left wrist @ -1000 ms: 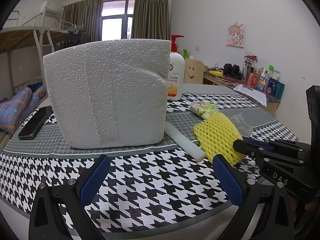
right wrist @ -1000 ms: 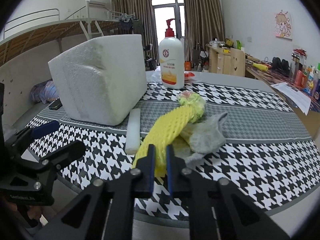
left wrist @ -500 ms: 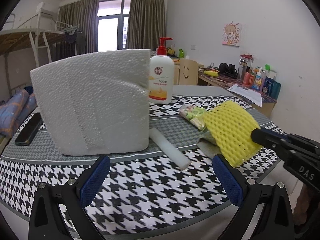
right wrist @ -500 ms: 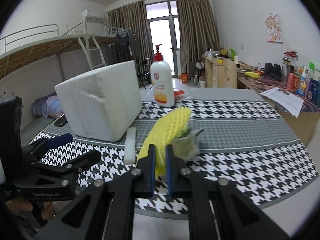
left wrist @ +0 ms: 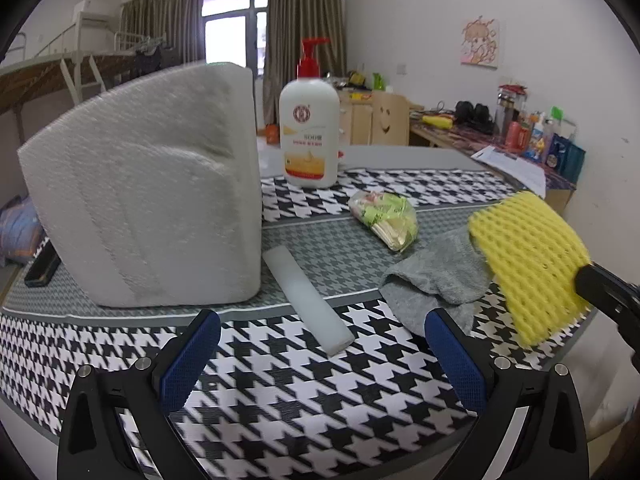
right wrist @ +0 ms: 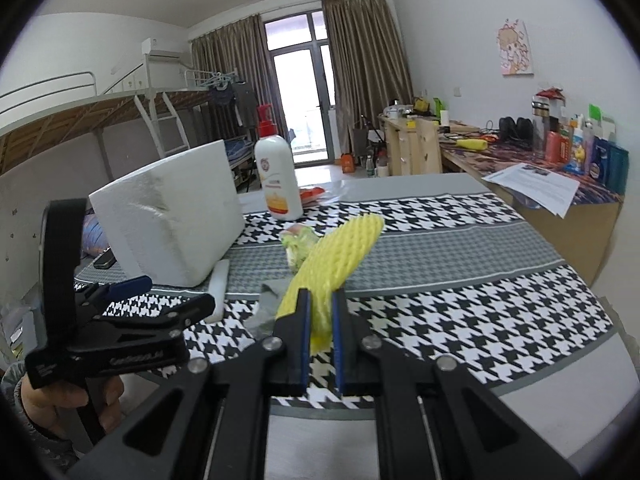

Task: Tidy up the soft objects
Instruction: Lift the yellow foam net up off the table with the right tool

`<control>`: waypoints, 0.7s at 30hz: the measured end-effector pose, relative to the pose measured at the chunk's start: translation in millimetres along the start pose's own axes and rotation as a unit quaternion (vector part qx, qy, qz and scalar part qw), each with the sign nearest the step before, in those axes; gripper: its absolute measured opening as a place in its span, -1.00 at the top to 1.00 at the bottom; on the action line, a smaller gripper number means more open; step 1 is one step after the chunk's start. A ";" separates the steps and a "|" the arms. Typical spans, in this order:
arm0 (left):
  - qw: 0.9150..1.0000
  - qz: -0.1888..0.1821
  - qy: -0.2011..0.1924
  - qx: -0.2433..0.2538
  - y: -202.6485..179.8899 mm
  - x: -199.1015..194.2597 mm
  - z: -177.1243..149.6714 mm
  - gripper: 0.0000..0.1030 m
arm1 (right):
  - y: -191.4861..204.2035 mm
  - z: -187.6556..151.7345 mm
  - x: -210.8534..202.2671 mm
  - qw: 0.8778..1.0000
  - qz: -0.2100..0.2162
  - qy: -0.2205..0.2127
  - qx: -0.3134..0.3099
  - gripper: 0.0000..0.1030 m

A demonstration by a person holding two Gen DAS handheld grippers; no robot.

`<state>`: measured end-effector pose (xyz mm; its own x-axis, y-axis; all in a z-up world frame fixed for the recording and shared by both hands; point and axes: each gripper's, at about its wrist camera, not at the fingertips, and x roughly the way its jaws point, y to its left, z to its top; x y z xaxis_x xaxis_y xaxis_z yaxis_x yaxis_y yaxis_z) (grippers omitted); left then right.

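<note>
Yellow foam netting, a soft mesh fruit sleeve (right wrist: 338, 262), is pinched between the blue-padded fingers of the right hand-held gripper (right wrist: 320, 332), which is closed on its lower end and holds it up off the counter (right wrist: 500, 292). From the right wrist view the sleeve rises away from the fingers as a narrow tilted strip and hides much of what lies beneath it; only a corner of the grey knitted sock (right wrist: 270, 304) shows to the left of it. The left wrist view gives the sleeve (left wrist: 528, 264) broadside, a wide flat panel in the air at the right edge, and shows the sock (left wrist: 436, 276) in full, lying crumpled on the houndstooth cloth, partly under the sleeve. Just behind the sock sits a crinkled green and clear plastic packet (left wrist: 386, 216).

The left hand-held gripper (left wrist: 320, 356) is open, its blue pads wide apart with nothing between them, hovering over the near edge of the counter; the right view shows it side-on (right wrist: 132, 308). Ahead of it stands a big white polystyrene block (left wrist: 152, 216), with a white foam stick (left wrist: 306, 300) lying just beside its base. Behind stands a white pump bottle with a red top (left wrist: 310, 128).
</note>
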<state>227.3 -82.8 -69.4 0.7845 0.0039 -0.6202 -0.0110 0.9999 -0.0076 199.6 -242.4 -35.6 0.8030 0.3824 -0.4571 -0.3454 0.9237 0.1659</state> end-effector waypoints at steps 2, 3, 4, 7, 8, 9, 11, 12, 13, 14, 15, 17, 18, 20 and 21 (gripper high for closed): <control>1.000 0.009 0.014 -0.006 -4.0 8.7 1.1 -0.94 | -6.0 -1.1 -0.6 1.000 0.000 0.000 0.005 0.76; 1.000 0.010 0.018 -0.009 -5.0 11.8 1.8 -0.90 | -9.0 -1.1 -1.7 1.000 0.000 0.000 0.006 0.76; 0.999 0.013 0.027 -0.014 -5.6 16.5 2.4 -0.87 | -11.0 -1.4 -2.3 1.000 -0.001 -0.001 0.007 0.76; 0.998 0.021 0.049 -0.034 -3.1 27.6 5.0 -0.70 | -17.0 -2.3 -5.2 1.000 0.000 -0.003 0.013 0.76; 0.997 0.028 0.057 -0.040 -1.9 31.1 5.5 -0.66 | -18.6 -2.4 -5.6 1.000 0.001 -0.004 0.013 0.76; 0.996 0.032 0.066 -0.044 -0.9 34.8 5.7 -0.59 | -20.1 -2.5 -5.9 1.000 0.002 -0.005 0.015 0.76; 0.995 0.036 0.084 -0.045 -0.7 40.6 4.3 -0.48 | -22.0 -3.1 -5.7 1.000 0.004 -0.005 0.016 0.76; 0.994 0.038 0.091 -0.045 -1.2 43.1 3.8 -0.39 | -22.9 -3.3 -5.6 1.000 0.005 -0.005 0.016 0.76; 0.994 0.044 0.095 -0.041 -2.5 44.7 4.0 -0.37 | -22.9 -3.9 -5.7 1.000 0.006 -0.006 0.016 0.76; 0.993 0.048 0.096 -0.041 -2.8 44.4 4.0 -0.34 | -23.5 -4.6 -5.9 1.000 0.008 -0.006 0.017 0.76; 0.993 0.051 0.097 -0.039 -3.5 44.6 4.0 -0.30 | -23.5 -5.4 -5.7 1.000 0.010 -0.007 0.018 0.76; 0.993 0.054 0.098 -0.036 -4.9 45.1 4.7 -0.21 | -24.3 -5.2 -5.3 1.000 0.015 -0.007 0.019 0.76; 0.993 0.057 0.098 -0.035 -6.0 45.1 5.2 -0.12 | -23.9 -5.6 -5.3 1.000 0.016 -0.008 0.019 0.76; 0.993 0.055 0.098 -0.028 -10.3 47.2 7.0 0.01 | -24.7 -6.1 -6.5 1.000 0.020 -0.010 0.020 0.76; 0.993 0.055 0.098 -0.025 -12.4 49.0 8.0 0.12 | -24.6 -6.6 -7.6 1.000 0.022 -0.010 0.020 0.76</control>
<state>270.9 -94.9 -93.4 0.6412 0.1048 -0.7602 -0.1242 0.9917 0.0319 198.8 -268.2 -41.9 0.7977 0.4221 -0.4308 -0.3607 0.9063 0.2201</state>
